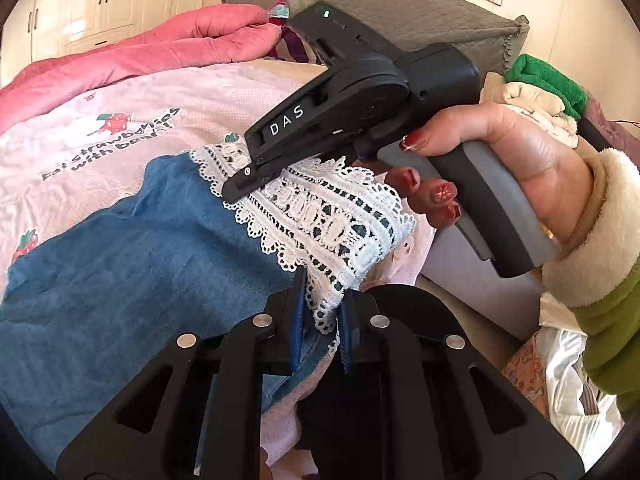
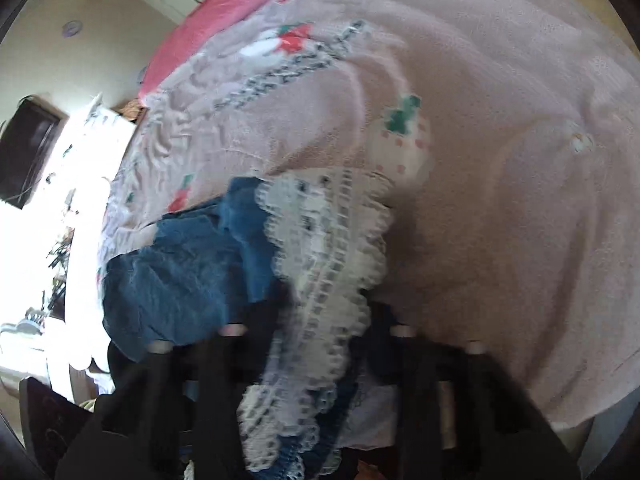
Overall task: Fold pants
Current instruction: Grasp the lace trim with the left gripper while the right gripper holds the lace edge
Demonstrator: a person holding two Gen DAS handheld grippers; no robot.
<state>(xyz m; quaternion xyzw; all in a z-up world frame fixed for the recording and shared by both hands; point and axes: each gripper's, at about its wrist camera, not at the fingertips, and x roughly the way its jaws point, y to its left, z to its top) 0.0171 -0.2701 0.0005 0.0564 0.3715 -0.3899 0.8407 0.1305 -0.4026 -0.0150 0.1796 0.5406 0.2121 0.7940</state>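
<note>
bedroom, pink strawberry-print bedspread with blue denim pants spread across it.

the pants' white lace cuff is the landmark: the left gripper is clamped nearly closed on its near end, the right gripper pinches its far edge, jaws almost together, lace between them. from the cuff the leg's long axis runs left, so both hands sit at one end, about equally near. the right wrist view is blurred; the waistband is cut off, and the grip under the lace is hidden.
</note>
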